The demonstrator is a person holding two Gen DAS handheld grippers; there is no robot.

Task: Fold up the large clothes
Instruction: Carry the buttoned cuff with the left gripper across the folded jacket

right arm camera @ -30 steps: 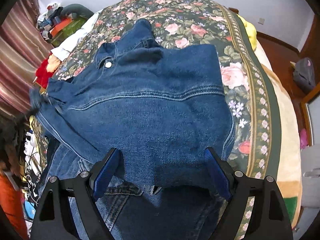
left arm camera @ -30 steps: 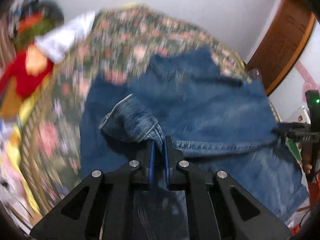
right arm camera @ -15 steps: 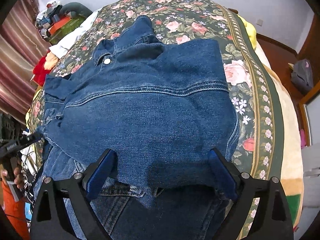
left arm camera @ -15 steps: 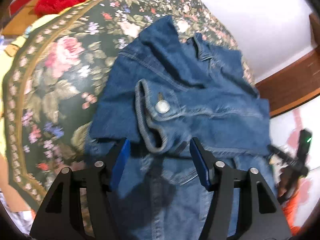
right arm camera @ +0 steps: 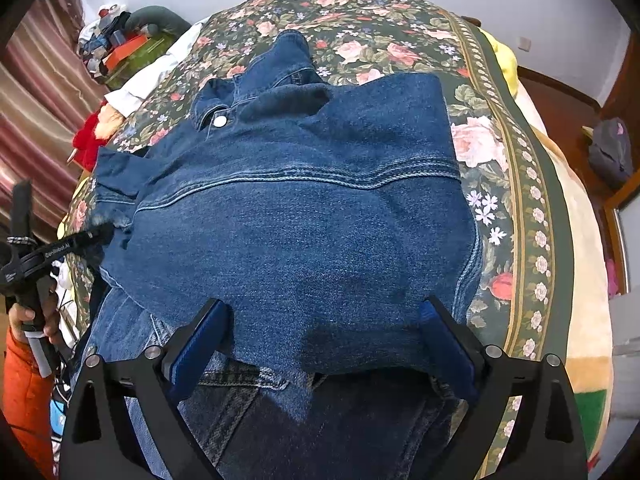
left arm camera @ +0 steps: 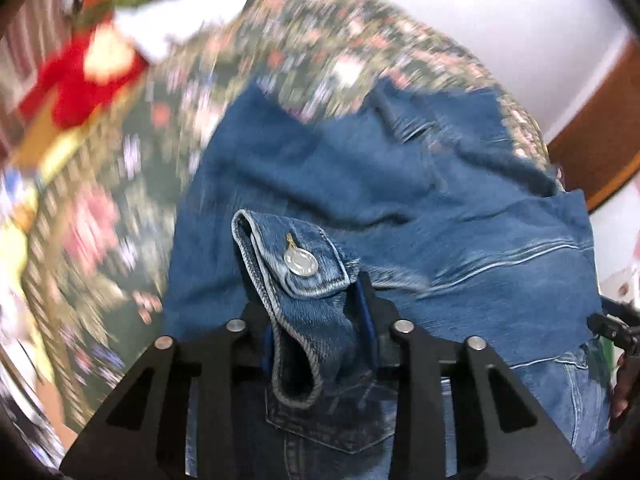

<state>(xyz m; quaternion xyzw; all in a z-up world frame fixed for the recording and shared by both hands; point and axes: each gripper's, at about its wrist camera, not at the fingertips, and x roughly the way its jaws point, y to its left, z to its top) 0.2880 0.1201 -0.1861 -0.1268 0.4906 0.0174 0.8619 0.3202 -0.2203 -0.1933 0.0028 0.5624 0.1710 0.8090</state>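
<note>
Left wrist view first, and it's pretty blurry since I'm mid-move. My left gripper (left arm camera: 318, 322) has just been closing, and the cuff (left arm camera: 296, 276) of the denim jacket (left arm camera: 400, 200) sits between the pads. The cuff with its metal button (left arm camera: 301, 262) is bunched up and folded over between the two fingers, and it looks pinched from both sides, so I'd call it clamped on the cuff. The rest of the jacket spreads out beyond it on the flowered bedspread (left arm camera: 100, 220). There's a red plush toy (left arm camera: 80, 80) at the upper left, smeared by the blur. At the far right edge I can just catch my other gripper and a bit of my hand.

Right wrist view is nice and sharp. My right gripper (right arm camera: 322, 344) stands wide apart, the blue pads (right arm camera: 198, 346) on either side of the jacket's near edge (right arm camera: 320, 364) but not pressing on it. The jacket (right arm camera: 304, 220) lies back side up across the bedspread (right arm camera: 520, 200), collar (right arm camera: 248, 92) toward the far end, one sleeve folded in on the left. Under its near edge there's more denim, looks like jeans (right arm camera: 224, 400). On the left my left hand (right arm camera: 36, 316) holds the other gripper's handle, orange sleeve (right arm camera: 24, 392) below it. A grey backpack (right arm camera: 610, 152) sits on the floor at the right.
</note>
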